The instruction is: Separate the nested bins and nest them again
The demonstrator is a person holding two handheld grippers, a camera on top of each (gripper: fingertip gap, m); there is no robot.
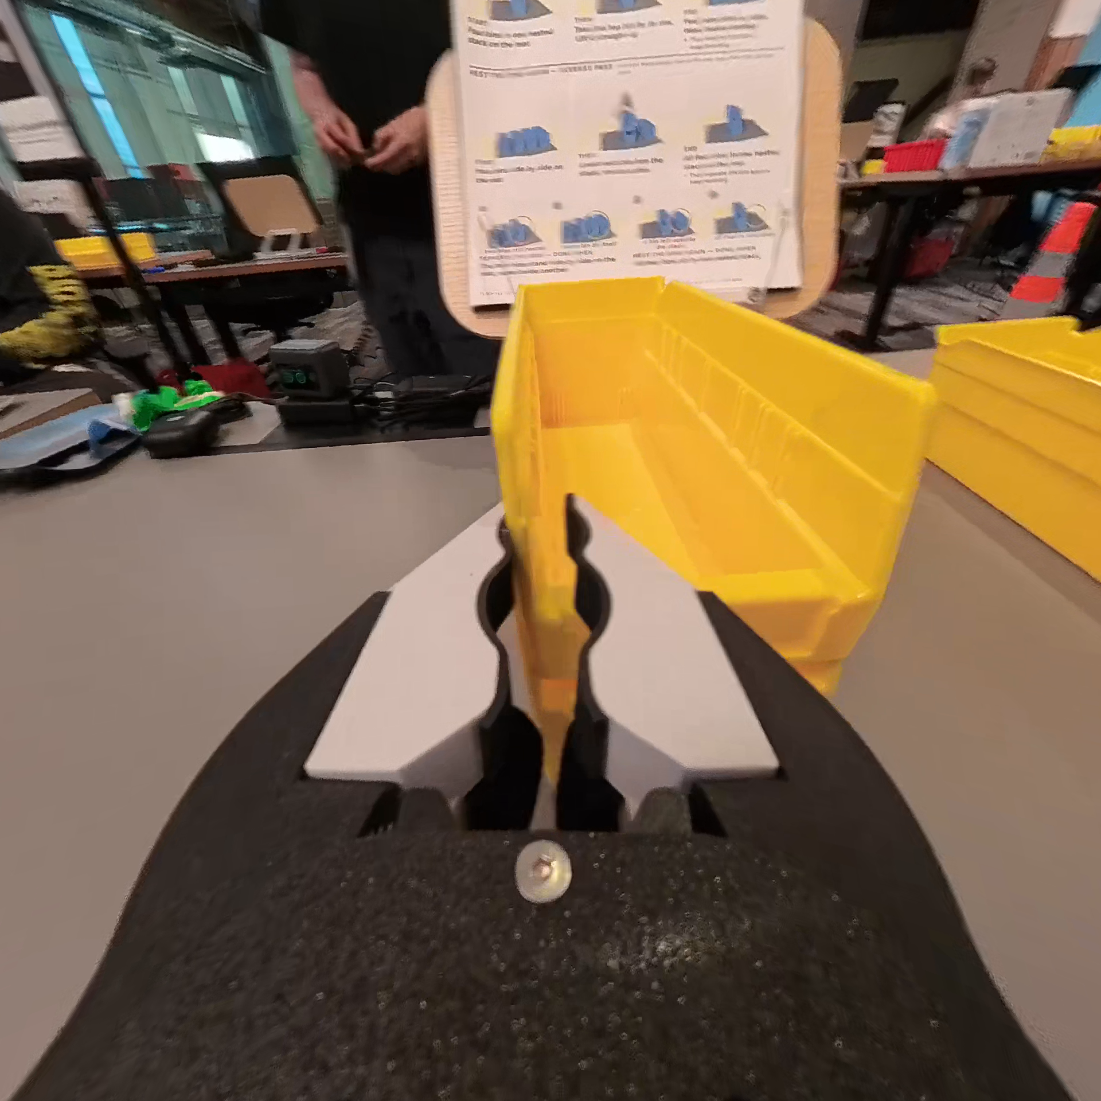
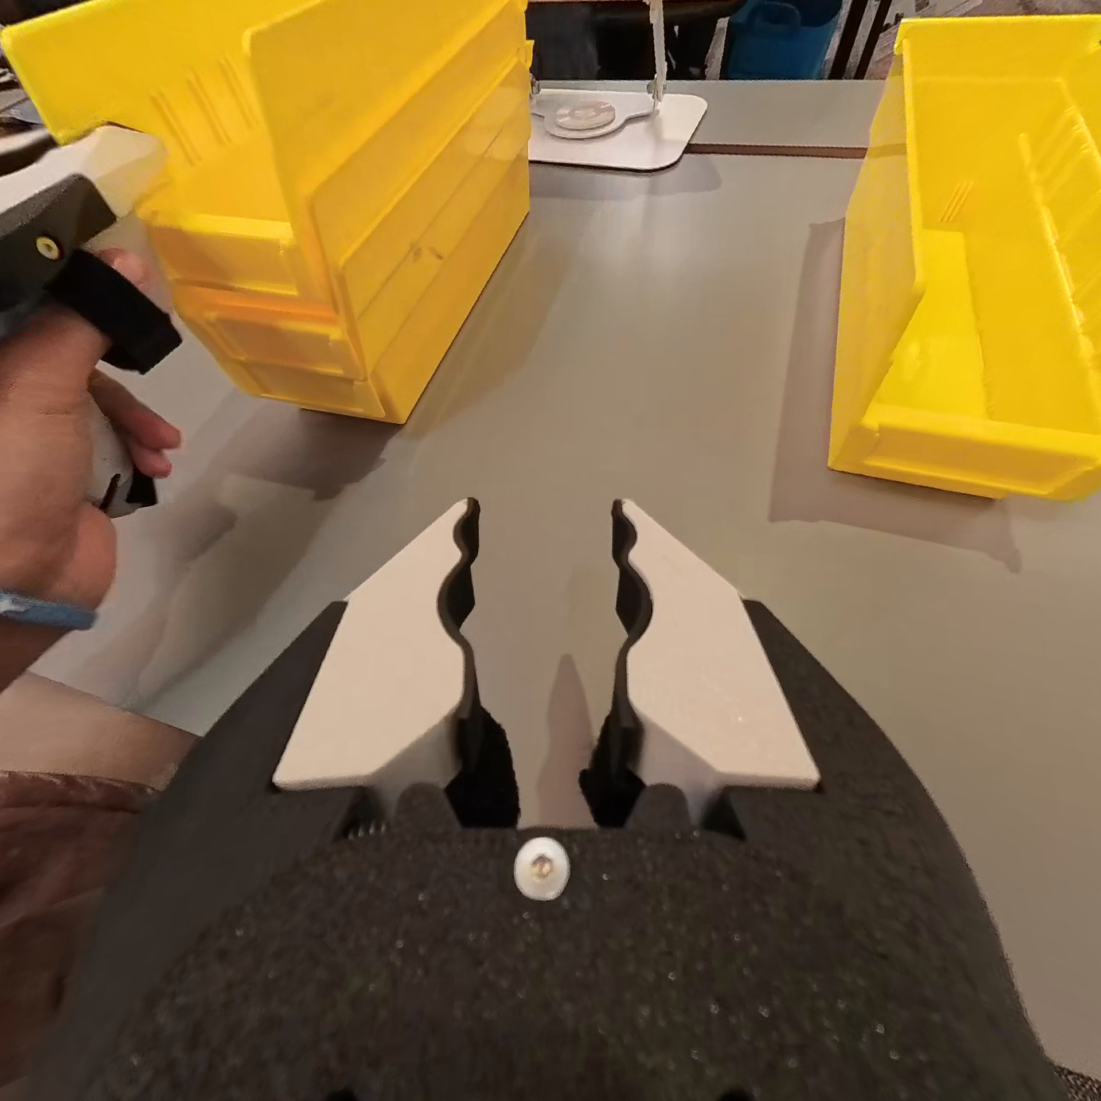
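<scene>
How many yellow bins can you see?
4. Three are nested in a stack at left, with the left gripper shut on the top bin's wall. One bin stands alone at right. More could hide inside.

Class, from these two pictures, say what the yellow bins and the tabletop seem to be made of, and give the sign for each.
Yellow bins: probably moulded plastic, smooth and slightly glossy; thin walls with moulded ribs, light glowing through the front lips.
Tabletop: likely a grey laminate or similar hard sheet, satin finish; it shows soft reflections and shadows. The core is not visible.
</scene>
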